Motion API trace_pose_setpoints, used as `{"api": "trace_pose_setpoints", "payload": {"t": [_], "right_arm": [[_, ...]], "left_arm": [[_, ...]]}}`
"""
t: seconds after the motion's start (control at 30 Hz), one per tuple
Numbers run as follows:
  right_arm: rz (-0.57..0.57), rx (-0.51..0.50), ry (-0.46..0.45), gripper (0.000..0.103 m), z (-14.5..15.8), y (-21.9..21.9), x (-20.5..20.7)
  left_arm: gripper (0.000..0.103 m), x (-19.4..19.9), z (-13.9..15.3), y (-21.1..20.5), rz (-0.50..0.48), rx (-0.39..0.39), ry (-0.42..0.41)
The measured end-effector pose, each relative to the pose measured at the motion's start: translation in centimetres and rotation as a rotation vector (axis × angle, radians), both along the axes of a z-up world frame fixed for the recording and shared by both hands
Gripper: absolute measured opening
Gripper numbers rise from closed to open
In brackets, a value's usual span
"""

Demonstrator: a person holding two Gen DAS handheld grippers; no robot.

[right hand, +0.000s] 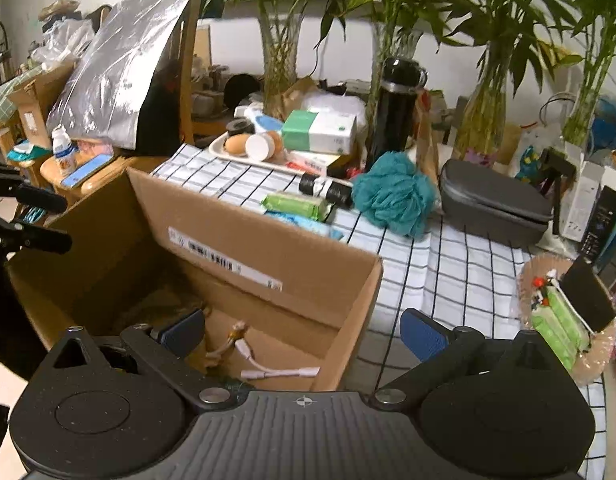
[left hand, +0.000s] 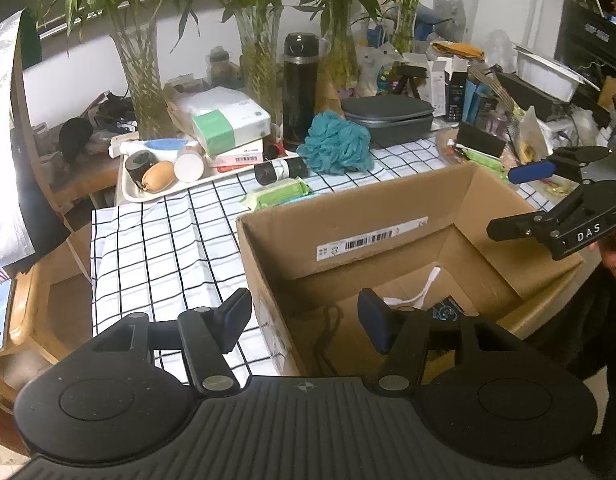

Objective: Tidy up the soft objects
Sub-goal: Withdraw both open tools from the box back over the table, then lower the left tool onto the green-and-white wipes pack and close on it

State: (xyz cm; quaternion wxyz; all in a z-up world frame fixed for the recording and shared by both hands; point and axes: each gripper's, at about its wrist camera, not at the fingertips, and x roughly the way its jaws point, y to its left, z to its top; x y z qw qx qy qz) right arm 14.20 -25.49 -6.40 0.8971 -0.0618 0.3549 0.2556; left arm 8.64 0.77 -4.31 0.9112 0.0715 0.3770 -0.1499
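Observation:
A teal mesh bath puff (left hand: 336, 147) lies on the checked tablecloth behind an open cardboard box (left hand: 347, 216); it also shows in the right wrist view (right hand: 391, 194). A green wipes pack (left hand: 276, 195) lies by the box's far rim. My left gripper (left hand: 304, 324) is open and empty over the box's near left corner. My right gripper (right hand: 304, 334) is open and empty over the box's (right hand: 268, 240) right corner; it also shows at the right in the left wrist view (left hand: 503, 204). White cables (right hand: 268, 368) lie inside the box.
A tray (left hand: 164, 194) with an egg-shaped object and jars, a black flask (left hand: 299, 92), glass vases with bamboo, a grey zip case (left hand: 391, 120) and boxes crowd the table's back. A clear bag with green packs (right hand: 563, 320) lies at right. A phone (right hand: 88, 170) lies on a wooden chair.

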Motion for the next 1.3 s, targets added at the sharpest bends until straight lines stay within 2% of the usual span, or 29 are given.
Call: {"api": "trace_pose_setpoints", "payload": {"t": [0.43, 0.57, 0.93, 1.3], "right_arm": [[-0.115, 0.064, -0.037, 0.103, 0.2, -0.9, 1.6], [-0.130, 0.080, -0.050, 0.103, 0.3, -1.2, 1.7], [-0.173, 0.114, -0.073, 0.103, 0.6, -2.4, 3.4], [-0.206, 0.099, -0.078, 0.103, 0.0, -3.2, 6.4]], "left_arm": [[0.058, 1.3, 1.4, 1.0, 0.044, -0.072, -0.093], [0.058, 2.2, 1.6, 1.3, 0.051, -0.087, -0.102], [0.058, 5.5, 0.9, 2.3, 0.050, -0.070, -0.117], [0.058, 10.4, -0.6, 3.5, 0.039, -0.132, -0.093]]}}
